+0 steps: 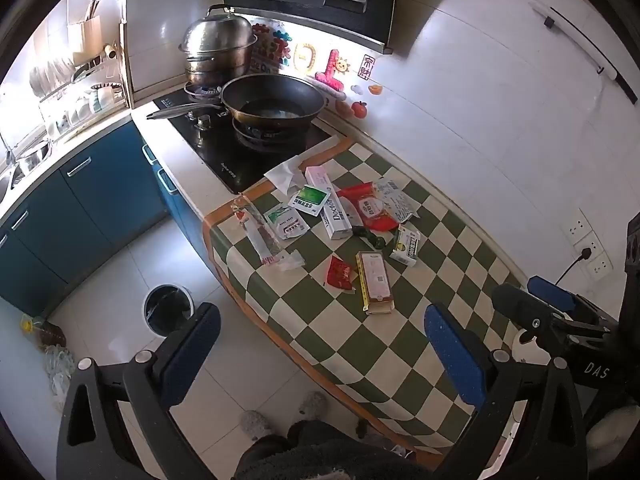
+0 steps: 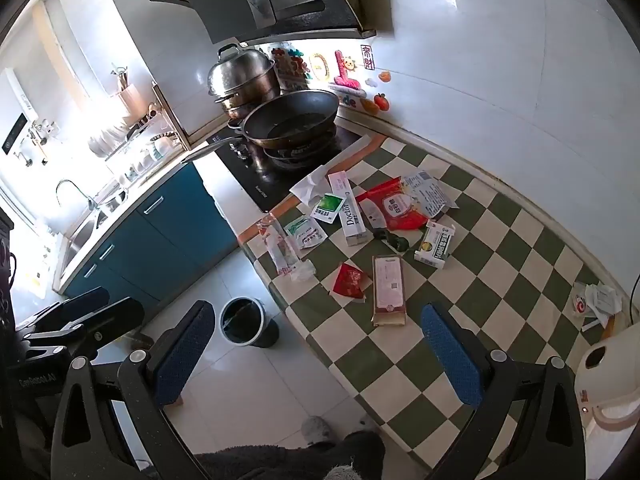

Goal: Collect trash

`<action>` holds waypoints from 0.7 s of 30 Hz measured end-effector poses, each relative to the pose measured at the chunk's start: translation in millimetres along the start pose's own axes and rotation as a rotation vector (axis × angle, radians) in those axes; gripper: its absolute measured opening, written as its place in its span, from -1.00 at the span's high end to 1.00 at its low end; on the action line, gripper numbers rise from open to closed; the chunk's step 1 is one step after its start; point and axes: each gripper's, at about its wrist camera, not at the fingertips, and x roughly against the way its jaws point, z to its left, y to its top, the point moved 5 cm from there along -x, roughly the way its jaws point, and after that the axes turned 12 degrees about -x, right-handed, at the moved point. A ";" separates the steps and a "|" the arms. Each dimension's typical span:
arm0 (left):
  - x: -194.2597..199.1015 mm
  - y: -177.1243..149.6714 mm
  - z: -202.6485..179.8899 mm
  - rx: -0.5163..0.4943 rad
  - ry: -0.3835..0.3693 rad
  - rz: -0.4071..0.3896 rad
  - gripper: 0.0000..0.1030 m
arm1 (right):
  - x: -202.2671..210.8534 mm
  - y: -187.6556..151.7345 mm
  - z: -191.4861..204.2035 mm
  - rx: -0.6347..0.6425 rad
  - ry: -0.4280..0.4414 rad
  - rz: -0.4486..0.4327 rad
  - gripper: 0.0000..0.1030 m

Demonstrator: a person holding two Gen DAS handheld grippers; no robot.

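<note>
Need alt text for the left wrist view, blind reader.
The open left gripper hovers above a green-and-white checkered counter littered with wrappers and cartons, among them a brown carton and a red wrapper. A trash bin stands on the floor below the counter's edge, and a wok sits on the stove behind.

Bright daylight pouring in from the sink side, blown out to pure white around the dish rack (image 1: 76, 92) and faucet (image 2: 72, 194), with a strip of lamp glow under the range hood (image 1: 304, 4) washing out the wall stickers. Strong fisheye bending in both views, straight tabletop (image 1: 360, 340) edges and wall tiles curving toward a black vignette at the corners; soft glare on the glossy floor (image 2: 224, 380) and white wall, a faint diagonal shadow across the upper wall. Sharp in the centre, print on the packets partly readable, softer and slightly smeared toward the rim, dark near-field parts underexposed.
</note>
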 end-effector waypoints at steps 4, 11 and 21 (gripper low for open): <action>0.1 0.1 -0.1 0.000 0.000 -0.002 -1.00 | -0.5 0.6 -0.6 -0.001 0.002 0.000 -1.00; -0.8 0.1 0.1 0.004 -0.001 -0.004 -1.00 | -1.1 1.8 -1.4 0.001 0.001 -0.001 -1.00; -0.9 5.6 4.7 -0.001 -0.003 -0.005 -1.00 | -0.3 4.4 0.5 0.002 0.005 0.001 -1.00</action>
